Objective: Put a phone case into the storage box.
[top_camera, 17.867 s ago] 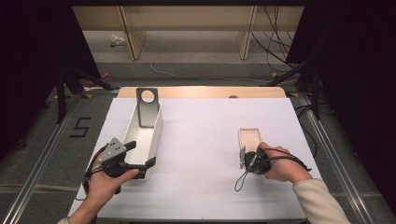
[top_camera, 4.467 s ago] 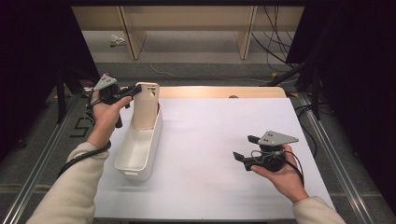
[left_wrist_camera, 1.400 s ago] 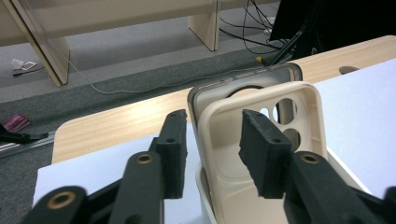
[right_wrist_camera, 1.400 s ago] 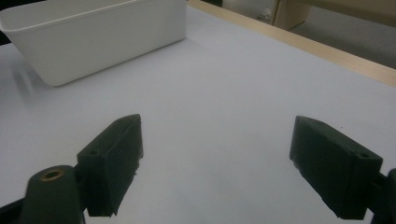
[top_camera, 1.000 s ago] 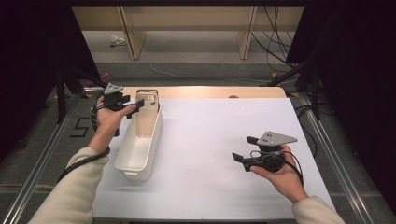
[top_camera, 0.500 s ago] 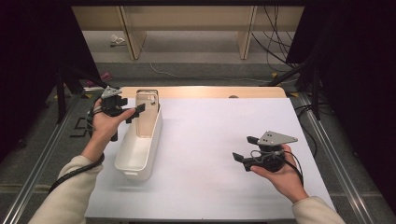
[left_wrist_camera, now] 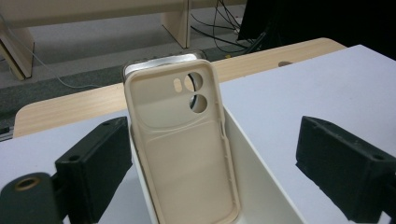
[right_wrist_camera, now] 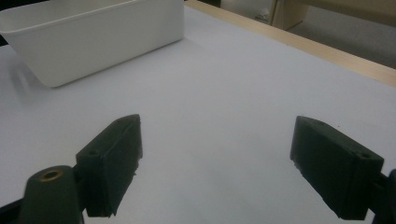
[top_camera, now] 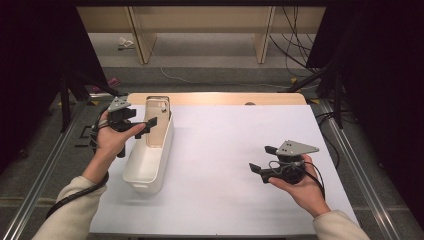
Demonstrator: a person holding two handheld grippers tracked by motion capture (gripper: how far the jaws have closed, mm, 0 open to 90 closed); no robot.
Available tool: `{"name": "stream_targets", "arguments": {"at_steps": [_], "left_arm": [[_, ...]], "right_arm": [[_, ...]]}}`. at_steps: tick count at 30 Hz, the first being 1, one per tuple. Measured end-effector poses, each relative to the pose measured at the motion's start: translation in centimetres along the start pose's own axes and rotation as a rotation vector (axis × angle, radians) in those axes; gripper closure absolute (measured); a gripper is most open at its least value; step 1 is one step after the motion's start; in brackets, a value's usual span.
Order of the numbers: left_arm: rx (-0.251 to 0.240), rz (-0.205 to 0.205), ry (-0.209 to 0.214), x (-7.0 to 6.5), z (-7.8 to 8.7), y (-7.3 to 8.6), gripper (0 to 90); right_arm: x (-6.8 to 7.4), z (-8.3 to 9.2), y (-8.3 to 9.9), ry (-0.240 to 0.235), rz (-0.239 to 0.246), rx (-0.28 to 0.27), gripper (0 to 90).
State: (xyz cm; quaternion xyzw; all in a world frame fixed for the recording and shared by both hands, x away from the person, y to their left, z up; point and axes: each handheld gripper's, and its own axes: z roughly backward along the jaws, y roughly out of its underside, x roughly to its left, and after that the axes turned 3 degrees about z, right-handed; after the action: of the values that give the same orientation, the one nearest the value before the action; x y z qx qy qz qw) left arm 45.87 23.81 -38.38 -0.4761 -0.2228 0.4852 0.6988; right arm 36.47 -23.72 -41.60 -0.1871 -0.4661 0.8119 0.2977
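Item: beige phone case, standing upright in the far end of a long white bin, its open inner side and camera cut-outs facing the left tool's camera; a second, metal-edged piece stands close behind it, identity not clear. The bin rests on the left part of the white worktop, long axis running away from the person. Left tool: held at the bin's far end, level, pointing at the case; its jaws have just been opening and now stand apart on either side of the case, pads clear of it, nothing gripped. Right tool: held in the right hand low over the right part of the worktop, well apart from the bin, jaws spread wide with bare worktop between them.
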Motion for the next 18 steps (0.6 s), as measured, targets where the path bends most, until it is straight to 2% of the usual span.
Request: {"name": "stream_targets", "arguments": {"at_steps": [2,6,11,18], "left_arm": [[0.004,0.004,-0.012,-0.3,0.3,0.1,9.2],[-0.005,0.003,0.004,-0.8,0.8,0.4,7.4],[-0.03,0.009,0.033,-1.3,1.5,1.0,4.8],[-0.027,0.009,0.091,-2.1,2.4,2.0,1.0]], "right_arm": [[0.0,0.0,0.0,-0.001,0.001,0.0,17.6],[-0.1,0.1,0.0,0.002,-0.001,-0.004,17.6],[-0.1,0.1,0.0,0.003,-0.001,-0.005,17.5],[-0.1,0.1,0.0,0.004,-0.003,-0.009,17.4]]}}
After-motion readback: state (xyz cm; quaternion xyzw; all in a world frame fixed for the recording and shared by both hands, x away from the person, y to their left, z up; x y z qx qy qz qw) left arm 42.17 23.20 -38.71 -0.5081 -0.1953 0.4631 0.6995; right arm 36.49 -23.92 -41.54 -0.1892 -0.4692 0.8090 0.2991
